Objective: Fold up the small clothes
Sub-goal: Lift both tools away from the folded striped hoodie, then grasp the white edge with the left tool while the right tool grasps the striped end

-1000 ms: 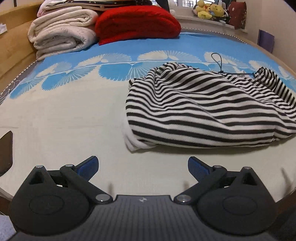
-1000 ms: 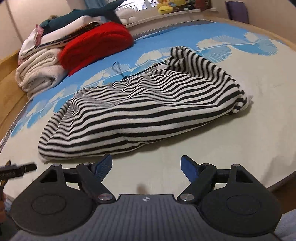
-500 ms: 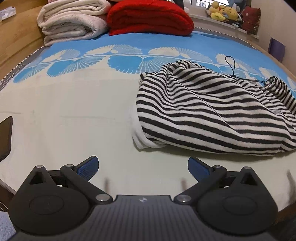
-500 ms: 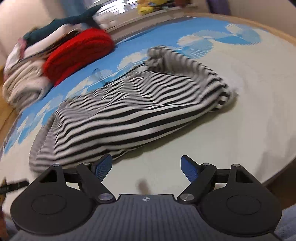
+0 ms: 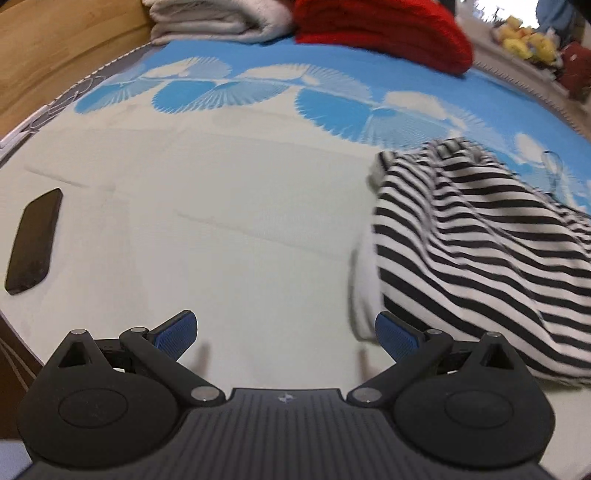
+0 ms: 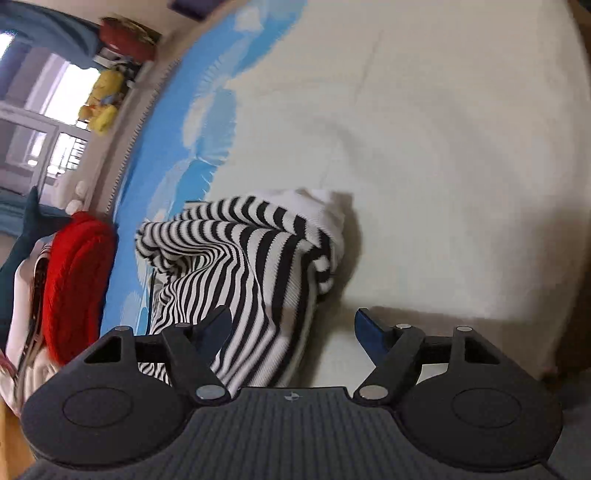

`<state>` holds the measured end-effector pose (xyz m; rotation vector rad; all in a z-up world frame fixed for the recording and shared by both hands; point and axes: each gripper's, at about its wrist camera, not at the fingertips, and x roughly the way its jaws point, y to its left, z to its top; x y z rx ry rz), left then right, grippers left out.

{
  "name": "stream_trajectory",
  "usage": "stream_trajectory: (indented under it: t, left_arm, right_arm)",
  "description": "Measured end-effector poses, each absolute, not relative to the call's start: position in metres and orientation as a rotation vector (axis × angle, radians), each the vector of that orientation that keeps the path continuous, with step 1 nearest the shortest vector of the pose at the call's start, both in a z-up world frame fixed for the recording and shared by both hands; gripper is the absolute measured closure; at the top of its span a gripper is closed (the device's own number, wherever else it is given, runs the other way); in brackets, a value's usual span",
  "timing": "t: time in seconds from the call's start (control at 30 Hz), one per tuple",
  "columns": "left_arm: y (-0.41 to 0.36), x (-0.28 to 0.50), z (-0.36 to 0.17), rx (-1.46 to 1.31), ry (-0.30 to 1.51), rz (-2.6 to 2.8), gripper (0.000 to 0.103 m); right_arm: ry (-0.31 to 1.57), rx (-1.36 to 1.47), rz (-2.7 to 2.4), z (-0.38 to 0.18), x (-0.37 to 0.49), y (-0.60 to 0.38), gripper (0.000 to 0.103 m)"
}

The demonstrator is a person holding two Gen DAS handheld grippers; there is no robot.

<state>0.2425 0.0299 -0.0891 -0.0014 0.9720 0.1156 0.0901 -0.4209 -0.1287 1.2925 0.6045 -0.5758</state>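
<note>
Left wrist view. The left gripper (image 5: 286,332) hangs with its jaws spread wide over bare, pale bed mat (image 5: 229,206), nothing between the blue pads. The task's thing, a black-and-white striped knit garment (image 5: 480,254), lies crumpled on the mat to the right of the gripper; its white ribbed hem (image 5: 364,288) comes just beside the right-hand pad, apparently without touching it. A thin dark cord (image 5: 552,173) shows at the garment's far side. A flat dark object (image 5: 33,240), possibly a phone, lies well apart to the garment's left. Beyond the garment, a red folded blanket (image 5: 380,29) and a white folded blanket (image 5: 221,18) rest at the mat's far end.

Right wrist view. This view is rolled far over, so the mat stands nearly on edge. The right gripper (image 6: 291,328) has its jaws wide but closing, with a ridge of the striped garment lying between them, nearer the left pad; the pads do not yet press on it. The garment's white end (image 6: 325,210) lies beyond the gripper.

Handling, as judged. The knit looks light, soft and wholly limp: it should drape and stretch, not hold a shape, and poses no breakage risk. The ribbed hem and corners, being thicker and firmer, seem the best places to pinch; a hold on the loose middle would likely gather several layers. The cord may snag.
</note>
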Motion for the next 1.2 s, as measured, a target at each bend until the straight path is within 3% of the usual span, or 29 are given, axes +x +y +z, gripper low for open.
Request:
stream_trajectory:
  t: [0.1,0.13,0.2,0.23,0.4,0.63,0.77,0.9,0.97,1.07,1.17,1.2]
  left_arm:
    - [0.029,0.255,-0.084,-0.015,0.966,0.116,0.000]
    - [0.026,0.258,-0.084,-0.005,0.961,0.112,0.000]
    - [0.020,0.261,-0.086,0.028,0.960,0.103,0.000]
    - [0.018,0.262,-0.088,0.039,0.967,0.094,0.000]
    - [0.019,0.268,-0.096,0.056,0.997,0.128,0.000]
    - [0.048,0.272,-0.094,-0.061,1.013,0.203,0.000]
    - [0.058,0.273,-0.093,-0.107,1.026,0.200,0.000]
    - [0.069,0.270,-0.089,-0.122,1.018,0.210,0.000]
    - [0.077,0.270,-0.087,-0.137,1.008,0.236,0.000]
    - [0.095,0.270,-0.086,-0.179,1.007,0.276,0.000]
    - [0.107,0.267,-0.087,-0.213,1.021,0.274,0.000]
    - [0.109,0.265,-0.087,-0.217,1.025,0.264,0.000]
  right_arm:
    - [0.577,1.258,-0.610,-0.134,0.117,-0.425,0.022]
    - [0.550,1.238,-0.620,-0.133,0.126,-0.426,0.026]
    - [0.500,1.253,-0.641,-0.135,0.133,-0.429,0.083]
    - [0.478,1.287,-0.628,-0.136,0.132,-0.431,0.086]
    - [0.390,1.196,-0.586,-0.101,0.128,-0.421,0.087]
    - [0.557,1.109,-0.791,-0.121,0.152,-0.421,0.087]
    - [0.441,0.602,-0.725,-0.041,0.191,-0.344,0.087]
    - [0.327,0.059,-0.406,0.019,0.230,-0.181,0.087]
    - [0.312,-0.193,-0.199,0.011,0.232,-0.091,0.087]
    - [0.397,-0.500,0.073,-0.049,0.217,0.010,0.087]
    - [0.587,-0.593,0.205,-0.114,0.207,0.049,0.087]
    - [0.574,-0.619,0.194,-0.129,0.202,0.054,0.085]
